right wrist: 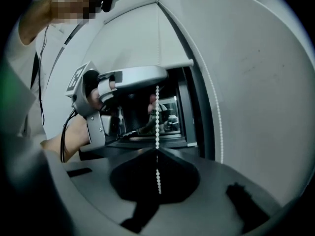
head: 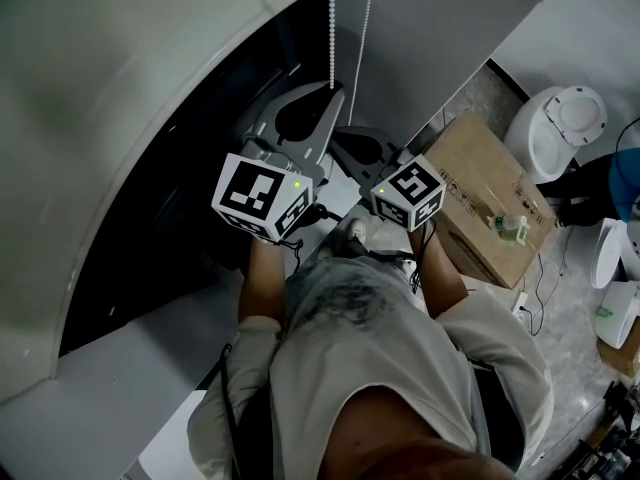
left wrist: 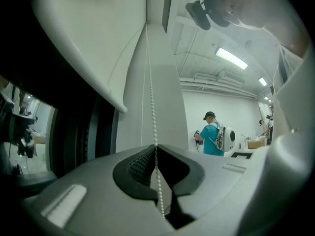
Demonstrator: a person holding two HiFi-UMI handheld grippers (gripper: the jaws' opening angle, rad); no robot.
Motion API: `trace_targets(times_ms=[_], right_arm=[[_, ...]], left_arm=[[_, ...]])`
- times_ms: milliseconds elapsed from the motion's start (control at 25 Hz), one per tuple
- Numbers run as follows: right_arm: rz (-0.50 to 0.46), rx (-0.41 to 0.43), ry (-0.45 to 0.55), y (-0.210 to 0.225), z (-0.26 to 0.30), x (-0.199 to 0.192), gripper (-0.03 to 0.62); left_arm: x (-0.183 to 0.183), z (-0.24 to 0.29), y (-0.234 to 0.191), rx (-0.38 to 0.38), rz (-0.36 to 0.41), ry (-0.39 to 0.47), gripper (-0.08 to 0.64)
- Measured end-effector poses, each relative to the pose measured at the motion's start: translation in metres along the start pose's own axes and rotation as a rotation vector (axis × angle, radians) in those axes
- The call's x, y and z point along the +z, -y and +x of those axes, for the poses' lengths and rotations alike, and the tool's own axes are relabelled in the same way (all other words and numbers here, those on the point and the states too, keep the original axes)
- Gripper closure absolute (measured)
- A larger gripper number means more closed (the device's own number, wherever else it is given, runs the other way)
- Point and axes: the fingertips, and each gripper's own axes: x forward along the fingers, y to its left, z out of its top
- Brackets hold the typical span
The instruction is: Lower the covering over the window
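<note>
Two strands of bead chain point(head: 332, 28) hang vertically, long axis running 12 to 6 o'clock, at the 3 o'clock side of the dark window point(head: 180, 198). The left tool point(left wrist: 156, 145) is pressed together, pinching the 9 o'clock strand as the head view shows the pair. The right tool point(right wrist: 157, 150) pinches the same strand at 6 o'clock of the left tool. The blind point(right wrist: 133, 38) covers the upper window. At 3 o'clock a cardboard box point(head: 490, 208) lies on the floor, with a small pale item on top; its contents are not visible.
</note>
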Motion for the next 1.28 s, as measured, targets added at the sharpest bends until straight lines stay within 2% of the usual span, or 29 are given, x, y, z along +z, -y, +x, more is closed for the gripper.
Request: trace_targets(times_ms=[600, 880, 1040, 1080, 1120, 1280], right_arm=[[0.071, -0.007, -0.097, -0.006, -0.002, -0.057, 0.574], [0.071, -0.014, -0.121, -0.009, -0.006, -0.063, 0.574], [0.045, -0.012, -0.101, -0.011, -0.012, -0.054, 0.571], [0.044, -0.009, -0.084, -0.012, -0.015, -0.048, 0.55], [0.046, -0.004, -0.062, -0.012, -0.02, -0.039, 0.514], [0.023, -0.001, 0.044, -0.009, -0.038, 0.012, 0.509]], left_arm=[[-0.058, -0.008, 0.006, 0.007, -0.073, -0.096, 0.543], [-0.064, -0.011, 0.009, 0.004, -0.087, -0.103, 0.543], [-0.063, -0.011, 0.007, 0.007, -0.082, -0.102, 0.543], [-0.063, -0.011, 0.007, 0.007, -0.081, -0.103, 0.543], [-0.062, -0.011, 0.006, 0.008, -0.082, -0.102, 0.543], [-0.063, -0.011, 0.005, 0.012, -0.082, -0.1, 0.543]])
